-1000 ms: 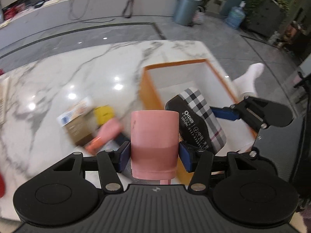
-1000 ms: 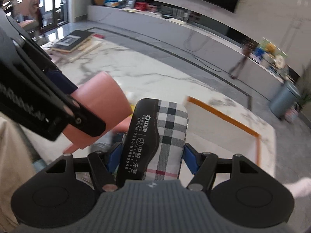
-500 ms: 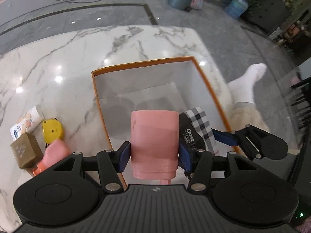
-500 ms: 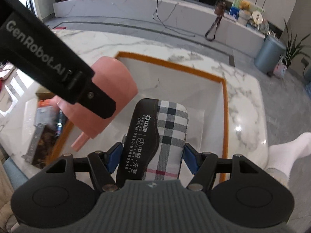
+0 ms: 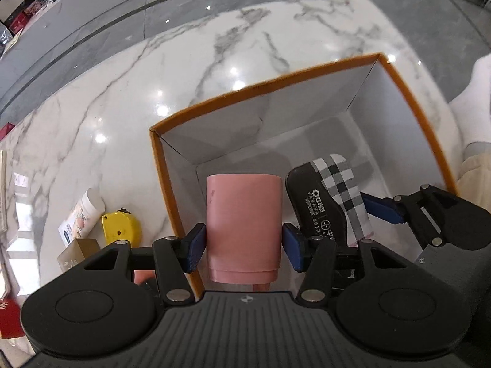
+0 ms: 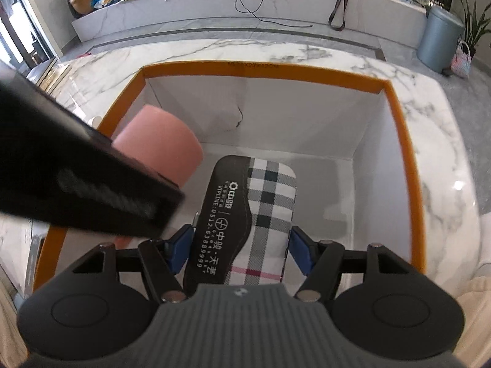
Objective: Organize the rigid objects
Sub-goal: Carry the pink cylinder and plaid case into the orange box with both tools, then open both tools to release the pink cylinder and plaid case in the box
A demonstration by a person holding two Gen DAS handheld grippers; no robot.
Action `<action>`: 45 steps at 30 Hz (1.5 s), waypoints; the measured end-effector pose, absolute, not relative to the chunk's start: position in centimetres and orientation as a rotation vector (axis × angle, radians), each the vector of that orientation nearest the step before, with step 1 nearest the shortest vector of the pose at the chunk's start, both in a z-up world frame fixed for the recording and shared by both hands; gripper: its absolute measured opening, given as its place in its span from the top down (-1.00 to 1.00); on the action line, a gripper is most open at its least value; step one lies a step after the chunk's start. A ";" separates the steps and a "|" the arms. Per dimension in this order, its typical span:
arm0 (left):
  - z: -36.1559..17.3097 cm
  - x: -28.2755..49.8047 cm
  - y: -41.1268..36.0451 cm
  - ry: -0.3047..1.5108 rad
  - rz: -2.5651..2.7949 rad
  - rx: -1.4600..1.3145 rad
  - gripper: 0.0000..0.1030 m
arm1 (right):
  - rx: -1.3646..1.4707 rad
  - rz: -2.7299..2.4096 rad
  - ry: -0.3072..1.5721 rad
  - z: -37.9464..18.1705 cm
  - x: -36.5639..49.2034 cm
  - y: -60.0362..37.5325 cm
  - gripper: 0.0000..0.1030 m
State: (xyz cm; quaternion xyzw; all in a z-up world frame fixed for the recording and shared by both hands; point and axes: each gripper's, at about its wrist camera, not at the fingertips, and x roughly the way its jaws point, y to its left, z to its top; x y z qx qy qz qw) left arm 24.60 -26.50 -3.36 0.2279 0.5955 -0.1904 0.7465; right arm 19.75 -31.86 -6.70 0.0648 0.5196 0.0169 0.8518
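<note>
Blue pads of the left gripper [image 5: 244, 247] are pressing on both sides of a pink cup [image 5: 244, 224], the jaws standing about half apart and clamping it inside the open box [image 5: 267, 84]. Beside it on the right, the right gripper [image 6: 241, 247] is gripping a plaid case [image 6: 260, 214] with a black printed band, its jaws set fairly wide and closed against the case's edges. Both things are hanging within the box's white walls, above its floor, the cup toward the left wall and the case near the middle; whether either is touching the floor cannot be told. The box, trimmed in orange along its rim, is sitting on a white marble desk [image 5: 122, 107]. Left of the box on the desk are lying a yellow tape measure [image 5: 121, 225], a white tube [image 5: 81, 217] and a small brown carton [image 5: 76, 254], close together.
</note>
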 end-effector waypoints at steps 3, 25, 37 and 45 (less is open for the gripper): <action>-3.7 24.3 -27.0 1.281 -0.392 0.548 -0.19 | 0.148 0.032 1.086 -6.9 20.1 -31.8 -0.29; -0.5 25.1 -23.4 1.222 -0.542 0.405 -0.36 | 0.237 0.000 1.097 -8.2 19.8 -31.8 -0.30; 0.6 26.0 -17.9 1.239 -0.512 0.360 -0.20 | 0.156 0.016 1.127 -9.8 22.4 -30.8 -0.33; -0.7 26.5 -17.3 1.275 -0.562 0.295 0.05 | 0.206 0.035 1.132 -9.7 22.5 -31.8 -0.34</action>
